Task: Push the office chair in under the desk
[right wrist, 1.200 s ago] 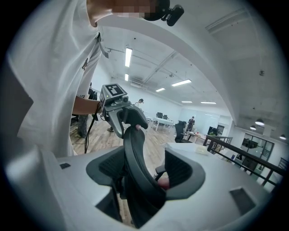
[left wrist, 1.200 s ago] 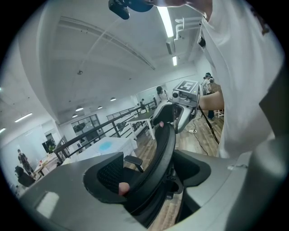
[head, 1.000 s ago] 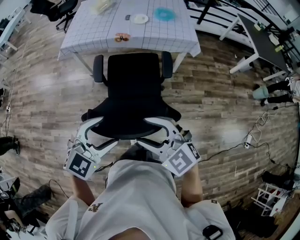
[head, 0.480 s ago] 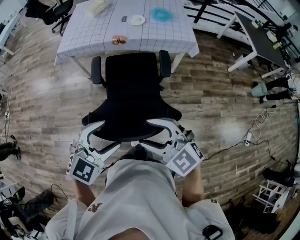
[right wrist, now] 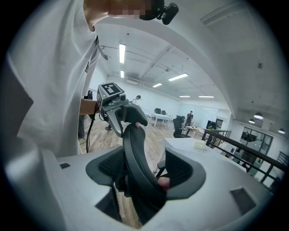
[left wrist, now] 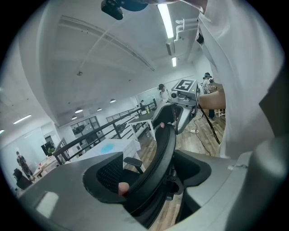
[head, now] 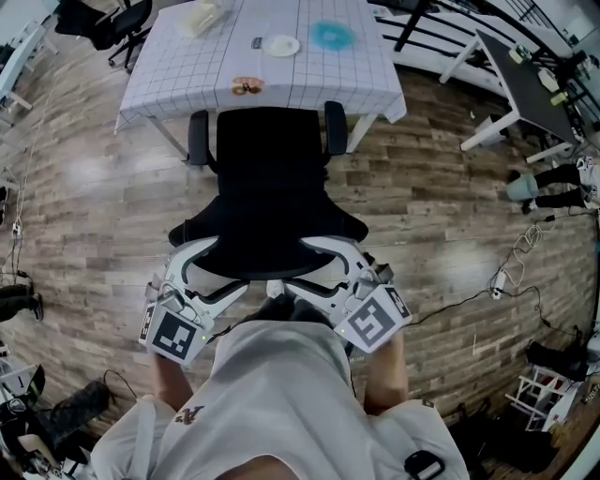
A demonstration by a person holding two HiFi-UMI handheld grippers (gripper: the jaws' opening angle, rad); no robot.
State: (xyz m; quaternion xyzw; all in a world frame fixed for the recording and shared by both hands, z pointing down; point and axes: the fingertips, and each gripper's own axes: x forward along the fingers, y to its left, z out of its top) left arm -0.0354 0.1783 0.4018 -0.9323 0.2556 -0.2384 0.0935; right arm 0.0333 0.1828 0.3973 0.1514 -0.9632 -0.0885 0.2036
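Note:
In the head view a black office chair [head: 272, 187] faces a desk [head: 187, 75] covered with a white grid cloth, its seat front and armrests at the cloth's near edge. My left gripper [head: 214, 267] and right gripper [head: 314, 267] straddle the top rim of the backrest, left and right of its middle. In the left gripper view the backrest rim [left wrist: 158, 153] runs between the jaws of my left gripper [left wrist: 135, 189], a pink pad pressed on it. My right gripper [right wrist: 144, 180] clamps the backrest rim [right wrist: 137, 158] the same way.
On the desk lie a white plate [head: 281, 45], a blue round item [head: 330, 36] and a small snack [head: 247, 86]. Another black chair [head: 103, 19] stands at the far left. White desk legs [head: 506, 84] and floor cables [head: 506, 272] are at the right.
The chair has crept slightly toward the desk, so its seat front now meets the cloth's edge. Both grippers have kept their hold on the backrest.

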